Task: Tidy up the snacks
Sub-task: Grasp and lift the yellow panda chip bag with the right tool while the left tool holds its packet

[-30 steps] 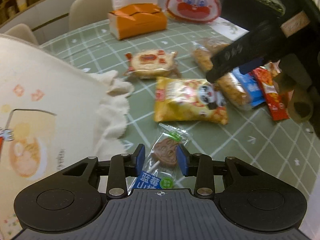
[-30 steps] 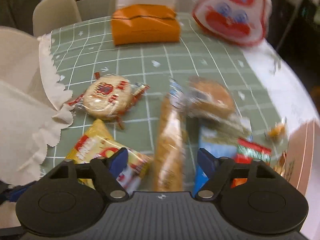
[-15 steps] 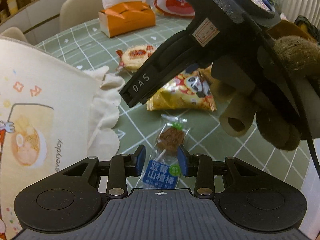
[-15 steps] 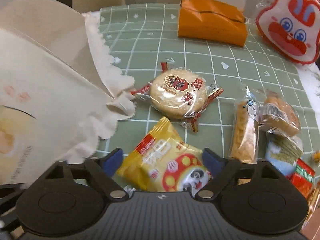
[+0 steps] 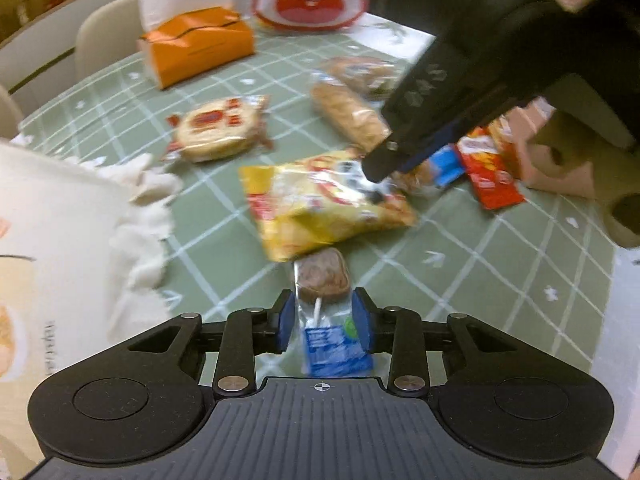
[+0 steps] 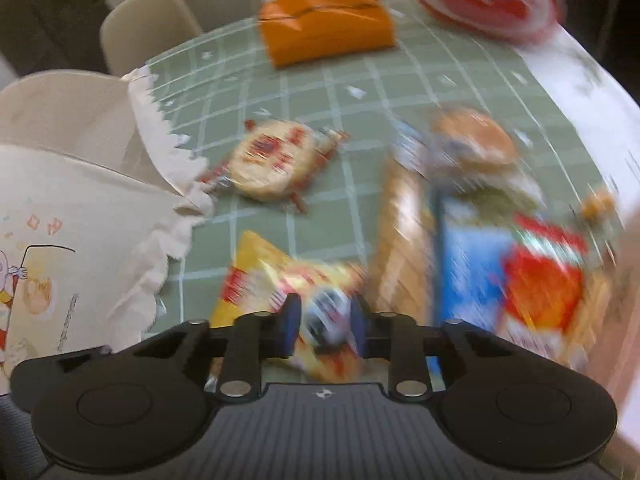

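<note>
Now the yellow crinkly foil snack bag (image 6: 288, 292) is being clamped by the right gripper (image 6: 325, 330) jaws; the clear-wrapped brown lollipop (image 5: 324, 276) is being closed on by the left gripper (image 5: 323, 322) jaws. Firm grips are being advised before lifting.

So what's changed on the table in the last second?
The right claw swung left from over the long bread and shut on the yellow snack bag, tipping it up. The left claw is closing on the lollipop between its pads. The round cracker, tissue box and cloth bag stayed put.

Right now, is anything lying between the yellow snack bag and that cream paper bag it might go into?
Nothing visible: bare green tablecloth lies between the yellow snack bag and the cream paper bag. The round cracker pack sits off to the far side.
</note>
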A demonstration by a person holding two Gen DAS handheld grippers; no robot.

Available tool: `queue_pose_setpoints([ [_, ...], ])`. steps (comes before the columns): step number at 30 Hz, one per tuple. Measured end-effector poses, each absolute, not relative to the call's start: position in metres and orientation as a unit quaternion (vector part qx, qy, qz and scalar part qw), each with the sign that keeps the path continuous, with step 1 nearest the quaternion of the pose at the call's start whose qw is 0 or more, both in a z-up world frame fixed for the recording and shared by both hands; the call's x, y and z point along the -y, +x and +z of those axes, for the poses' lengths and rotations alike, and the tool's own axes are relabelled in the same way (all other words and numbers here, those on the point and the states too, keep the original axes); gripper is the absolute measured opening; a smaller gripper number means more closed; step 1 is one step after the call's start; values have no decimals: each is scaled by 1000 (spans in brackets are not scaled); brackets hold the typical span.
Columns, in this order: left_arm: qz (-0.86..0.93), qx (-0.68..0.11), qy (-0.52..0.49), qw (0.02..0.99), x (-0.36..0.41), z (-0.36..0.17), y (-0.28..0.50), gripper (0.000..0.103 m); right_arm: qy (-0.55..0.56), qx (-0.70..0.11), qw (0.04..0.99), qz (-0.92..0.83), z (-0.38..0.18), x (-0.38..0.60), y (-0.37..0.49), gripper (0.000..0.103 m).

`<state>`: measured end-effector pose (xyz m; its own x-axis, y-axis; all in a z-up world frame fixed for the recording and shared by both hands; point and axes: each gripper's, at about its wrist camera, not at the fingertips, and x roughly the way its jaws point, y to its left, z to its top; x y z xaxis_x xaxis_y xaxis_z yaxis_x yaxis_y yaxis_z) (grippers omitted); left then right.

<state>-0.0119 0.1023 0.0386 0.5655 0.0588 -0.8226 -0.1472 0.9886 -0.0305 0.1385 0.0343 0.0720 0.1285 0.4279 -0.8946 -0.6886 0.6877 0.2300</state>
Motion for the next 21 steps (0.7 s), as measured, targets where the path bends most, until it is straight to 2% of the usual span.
queue_pose_setpoints([
  [6, 18, -468, -53, 882, -75, 37, -10, 33, -89, -556, 742, 363, 72, 26, 119, 20],
  [9, 35, -466, -48, 883, -69, 35, -10, 33, -77, -556, 748, 355, 69, 48, 112, 16],
  [14, 74, -460, -48, 883, -79, 38, -2, 33, -69, -538, 763, 352, 70, 62, 96, 17],
  [17, 109, -450, -65, 884, -93, 45, -3, 30, -94, -515, 773, 359, 75, 54, 87, 22],
  [19, 114, -439, -110, 884, -105, 48, -3, 30, -104, -499, 778, 368, 79, 47, 85, 35],
  [21, 105, -437, -136, 883, -108, 49, -2, 30, -98, -496, 777, 374, 82, 39, 89, 42],
])
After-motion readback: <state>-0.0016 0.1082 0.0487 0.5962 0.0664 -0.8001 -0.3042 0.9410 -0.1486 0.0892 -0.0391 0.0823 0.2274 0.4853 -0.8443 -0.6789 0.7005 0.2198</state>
